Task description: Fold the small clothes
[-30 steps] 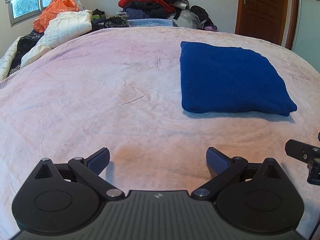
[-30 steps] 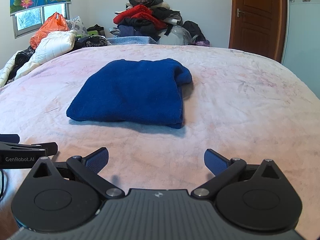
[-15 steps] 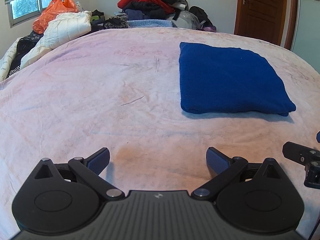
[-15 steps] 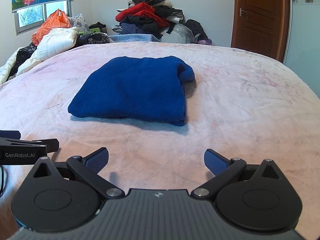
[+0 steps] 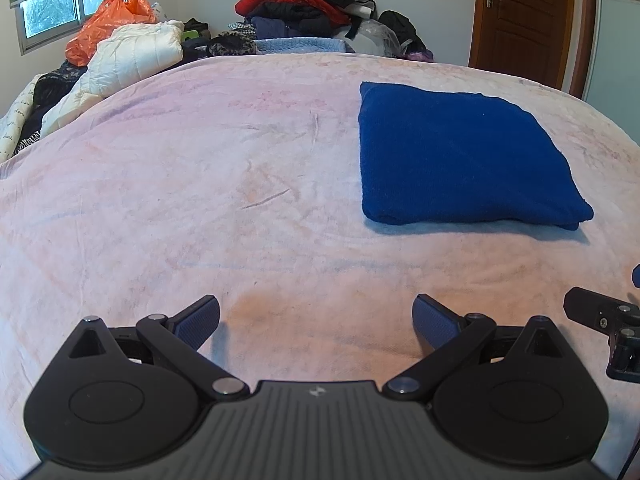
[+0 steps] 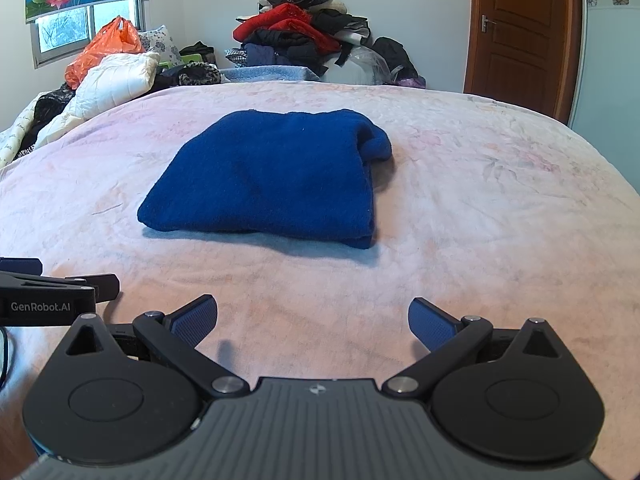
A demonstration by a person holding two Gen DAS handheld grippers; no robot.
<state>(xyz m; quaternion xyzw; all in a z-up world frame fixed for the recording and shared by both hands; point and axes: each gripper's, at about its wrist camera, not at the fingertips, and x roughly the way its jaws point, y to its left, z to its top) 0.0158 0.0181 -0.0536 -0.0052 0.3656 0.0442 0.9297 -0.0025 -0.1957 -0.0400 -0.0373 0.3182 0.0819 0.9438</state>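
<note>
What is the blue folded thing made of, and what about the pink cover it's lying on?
The blue folded garment looks like thick fleece or a fuzzy knit: matte, with a soft nap and rounded, puffy folded edges. The pink bed cover looks like thin woven or brushed cloth, faded and matte, with shallow creases and a faint flower print. The exact fibre can't be told.

Folded blue garment [image 5: 460, 156] on pink bedspread [image 5: 200, 184], left tool [image 5: 316, 318] spread wide

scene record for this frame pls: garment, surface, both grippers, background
garment: blue garment, folded, lying flat, one rounded lump at its far right corner
surface: pink bedspread
left gripper: open, empty, short of the garment
right gripper: open, empty, short of the garment
background: clothes pile, orange bag, wooden door
</note>
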